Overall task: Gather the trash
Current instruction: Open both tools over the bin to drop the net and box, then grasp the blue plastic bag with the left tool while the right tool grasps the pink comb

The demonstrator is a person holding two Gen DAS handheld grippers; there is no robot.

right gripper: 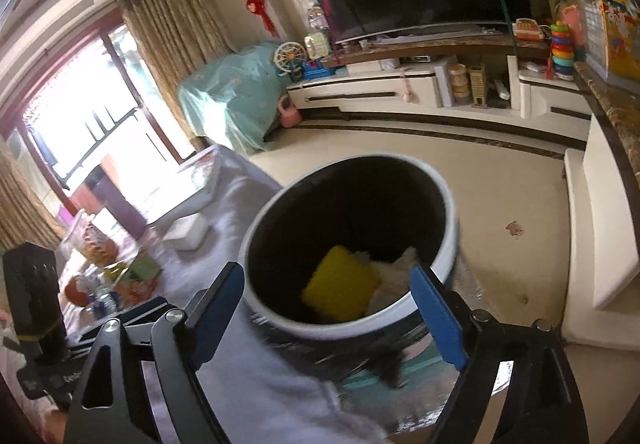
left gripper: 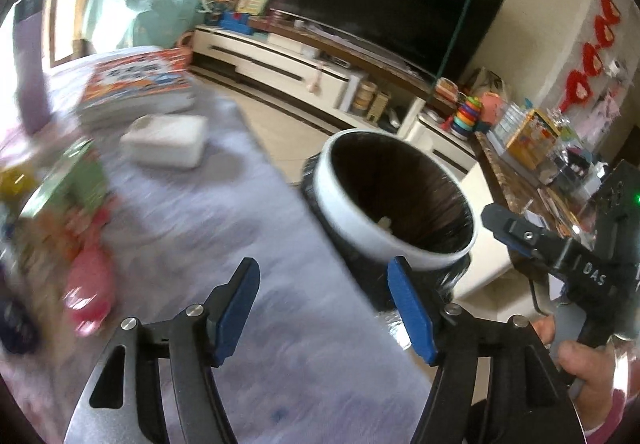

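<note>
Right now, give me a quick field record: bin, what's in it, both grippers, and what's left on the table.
bin: white-rimmed trash bin with black liner, beside the table edge
bin contents: yellow item and white crumpled paper
left gripper: open, nothing between the fingers
right gripper: open, empty, above the bin
table: colourful wrappers, white box and stacked books on it; that view is blurred

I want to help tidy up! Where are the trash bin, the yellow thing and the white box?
trash bin (right gripper: 448,203): right wrist view, white rim.
yellow thing (right gripper: 340,284): right wrist view, its flat top, inside the bin.
white box (left gripper: 166,139): left wrist view, its top face.
</note>
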